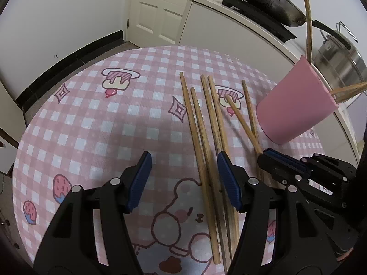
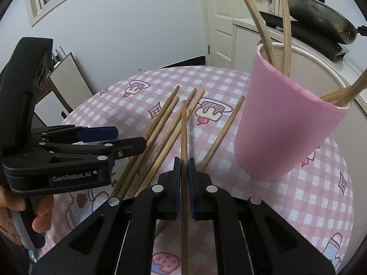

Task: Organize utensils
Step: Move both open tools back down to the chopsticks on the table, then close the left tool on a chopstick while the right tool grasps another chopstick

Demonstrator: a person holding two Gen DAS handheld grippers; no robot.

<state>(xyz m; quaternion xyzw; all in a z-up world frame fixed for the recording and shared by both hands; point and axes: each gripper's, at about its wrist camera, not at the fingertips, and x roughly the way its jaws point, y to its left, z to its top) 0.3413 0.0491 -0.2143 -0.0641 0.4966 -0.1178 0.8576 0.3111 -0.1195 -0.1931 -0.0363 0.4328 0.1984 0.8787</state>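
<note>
Several wooden chopsticks point(image 1: 201, 137) lie side by side on the pink checked tablecloth point(image 1: 91, 119); they also show in the right wrist view point(image 2: 160, 128). A pink cup point(image 1: 296, 105) stands at the right with several chopsticks in it; it is also in the right wrist view point(image 2: 286, 123). My left gripper point(image 1: 184, 178) is open and empty, just above the lying chopsticks. My right gripper point(image 2: 184, 171) is shut on one chopstick point(image 2: 184, 137), held a little above the others, left of the cup. The right gripper also shows in the left wrist view point(image 1: 263, 154).
A black wok point(image 1: 270, 2) and a steel pot point(image 1: 341, 59) stand on the white counter point(image 1: 229, 20) behind the table. A white door point(image 1: 158, 6) is at the back. The tablecloth left of the chopsticks is bare.
</note>
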